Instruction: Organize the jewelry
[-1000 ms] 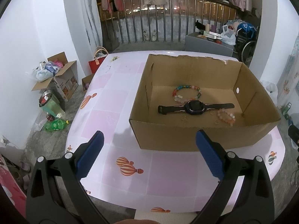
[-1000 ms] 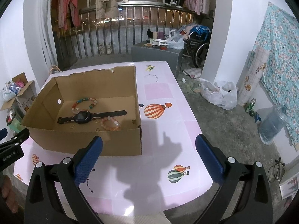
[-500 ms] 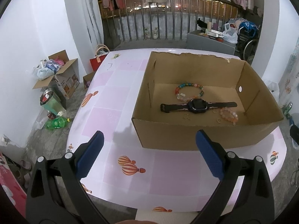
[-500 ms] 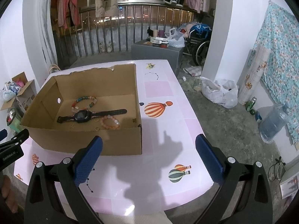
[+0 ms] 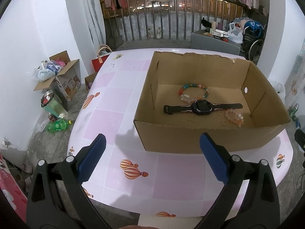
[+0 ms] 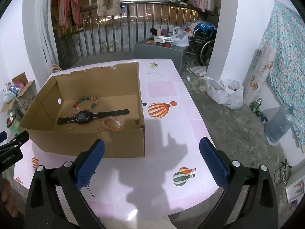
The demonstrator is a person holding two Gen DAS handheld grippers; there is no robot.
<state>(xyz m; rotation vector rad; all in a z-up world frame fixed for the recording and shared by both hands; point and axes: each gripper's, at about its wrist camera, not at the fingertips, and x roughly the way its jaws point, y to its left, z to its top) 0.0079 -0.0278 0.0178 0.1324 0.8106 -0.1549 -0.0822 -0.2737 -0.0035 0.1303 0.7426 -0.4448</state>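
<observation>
Table: a pink table (image 5: 118, 99) with balloon pictures on top.
Box: a big brown cardboard box (image 5: 200, 139) sits on the table, open at the top.
Watch: a black watch (image 5: 202, 107) lies flat in the middle of the box floor, strap stretched out.
Colorful bracelet: a bead bracelet (image 5: 193, 93) of many colors lies just behind the watch, toward the far wall.
Pink bracelet: a pink bead bracelet (image 5: 234, 116) lies near one end of the strap, close to the front wall.
Rings: a few small gold rings (image 5: 191, 118) lie on the box floor by the watch.
Left gripper: the left gripper (image 5: 152, 160) hangs over the table in front of the box, blue fingers spread wide, holding nothing.
Right gripper: the right gripper (image 6: 152, 159) hangs over the table beside the box's near corner, fingers spread wide too, holding nothing.
Floor: a white plastic bag (image 6: 225, 93) and a big water bottle (image 6: 278, 126) sit on the gray floor.
</observation>
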